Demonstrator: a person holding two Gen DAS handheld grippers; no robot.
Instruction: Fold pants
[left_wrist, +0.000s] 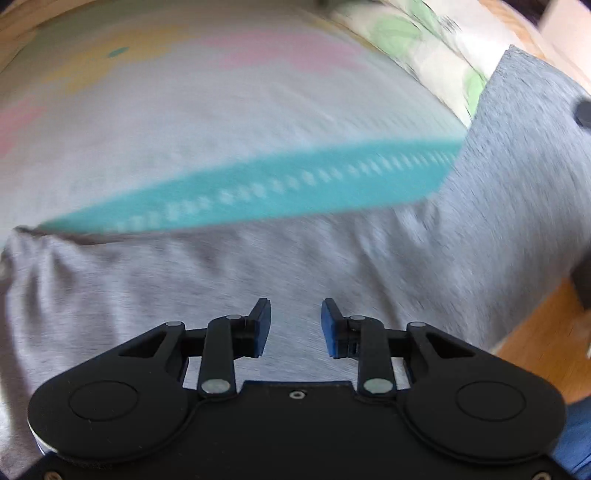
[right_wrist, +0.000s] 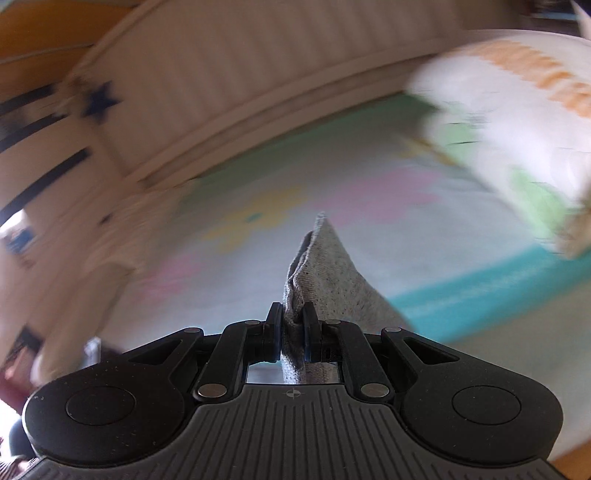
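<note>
The grey pants (left_wrist: 332, 251) lie spread on a bed with a pastel patterned sheet (left_wrist: 184, 110). In the left wrist view my left gripper (left_wrist: 295, 326) hovers just above the grey cloth, jaws open, nothing between them. In the right wrist view my right gripper (right_wrist: 293, 328) is shut on a bunched corner of the grey pants (right_wrist: 321, 266), which sticks up and forward from the jaws above the sheet (right_wrist: 258, 192). The view is blurred by motion.
A teal band (left_wrist: 295, 184) crosses the sheet beyond the pants. A folded green-and-white blanket or pillow (left_wrist: 424, 40) lies at the far right, also in the right wrist view (right_wrist: 517, 129). A cream bed rail (right_wrist: 240, 74) stands behind. Wooden floor (left_wrist: 546, 332) shows at right.
</note>
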